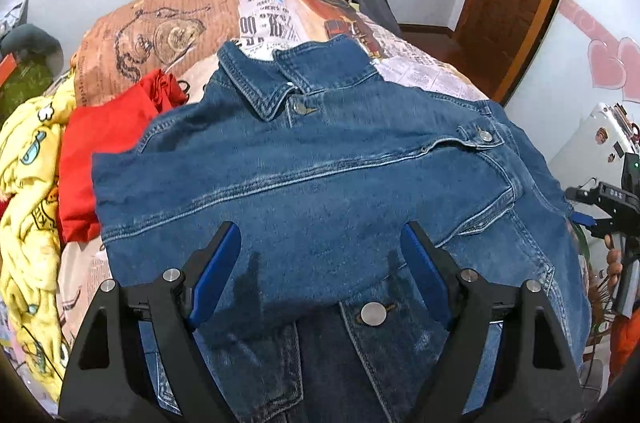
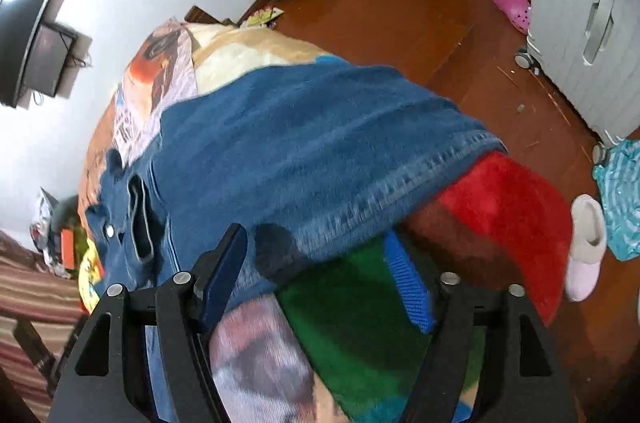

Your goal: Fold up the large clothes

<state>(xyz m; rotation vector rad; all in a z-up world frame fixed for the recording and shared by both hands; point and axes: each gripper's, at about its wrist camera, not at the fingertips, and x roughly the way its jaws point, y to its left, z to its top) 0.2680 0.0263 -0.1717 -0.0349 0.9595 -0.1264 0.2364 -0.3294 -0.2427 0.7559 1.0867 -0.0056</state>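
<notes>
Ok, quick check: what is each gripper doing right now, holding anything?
Left gripper: open above the denim jacket, holding nothing.
Right gripper: open at the jacket's edge, nothing between its jaws.

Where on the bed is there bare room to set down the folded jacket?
Bare bedspread lies beyond the denim jacket collar toward the door side. The side with the red garment and yellow blanket is crowded.
</notes>
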